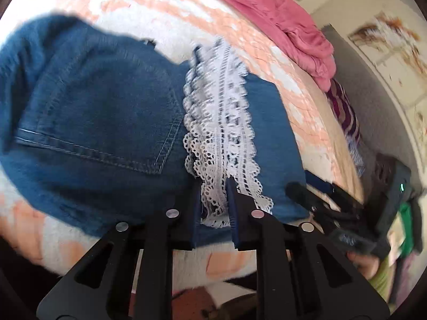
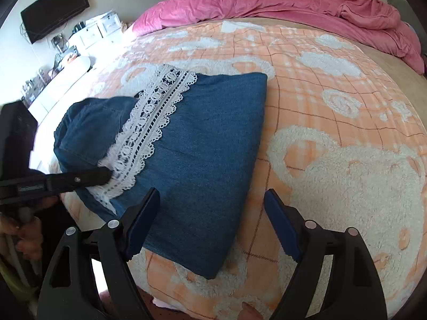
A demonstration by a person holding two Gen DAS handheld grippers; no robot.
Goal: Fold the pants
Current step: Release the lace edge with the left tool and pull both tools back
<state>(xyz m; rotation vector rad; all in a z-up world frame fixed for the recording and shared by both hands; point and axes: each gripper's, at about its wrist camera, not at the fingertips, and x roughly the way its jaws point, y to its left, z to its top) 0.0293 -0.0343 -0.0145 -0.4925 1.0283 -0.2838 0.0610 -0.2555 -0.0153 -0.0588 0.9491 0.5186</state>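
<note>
The blue denim pants lie folded on the bed, with a white lace trim running across them. In the left wrist view the pants fill the left and middle, and the lace trim runs down between my left fingers. My left gripper is shut on the lace hem; it also shows in the right wrist view at the pants' left edge. My right gripper is open, just above the pants' near right corner, holding nothing. It shows at the right of the left wrist view.
An orange and white fleece blanket covers the bed. A pink duvet is bunched along the far side. A black TV and white drawers stand at the far left wall. A striped cloth lies at the bed's edge.
</note>
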